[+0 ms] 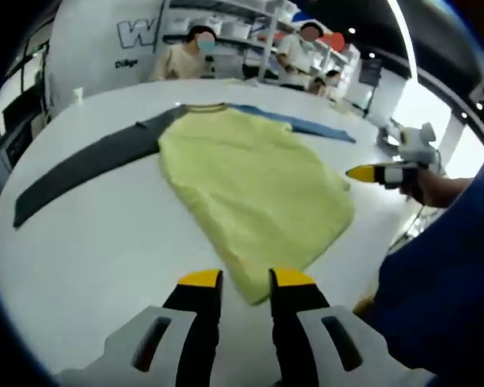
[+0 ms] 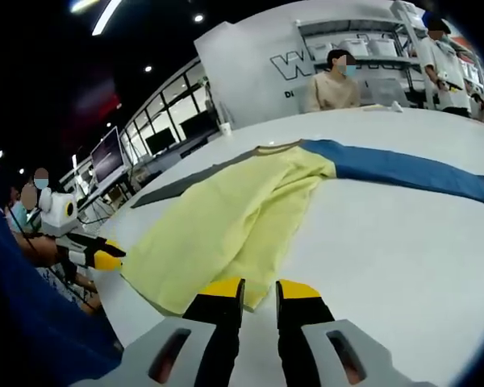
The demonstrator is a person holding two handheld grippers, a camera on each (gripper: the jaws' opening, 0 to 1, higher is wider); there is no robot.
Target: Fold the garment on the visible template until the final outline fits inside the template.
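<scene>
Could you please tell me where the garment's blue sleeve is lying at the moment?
In the right gripper view, the blue sleeve lies flat on the white table, stretching right from the yellow body.

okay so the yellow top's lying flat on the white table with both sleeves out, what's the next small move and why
Probably bring the left gripper forward onto the hem of the yellow garment and close on it. Its jaws are open and empty just short of that edge, and both the dark grey sleeve and blue sleeve lie fully spread, so nothing is folded yet.

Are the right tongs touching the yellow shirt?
Cannot tell. In the right gripper view, the right tongs hang open just at the yellow shirt's hem; no contact or gap shows plainly.
</scene>
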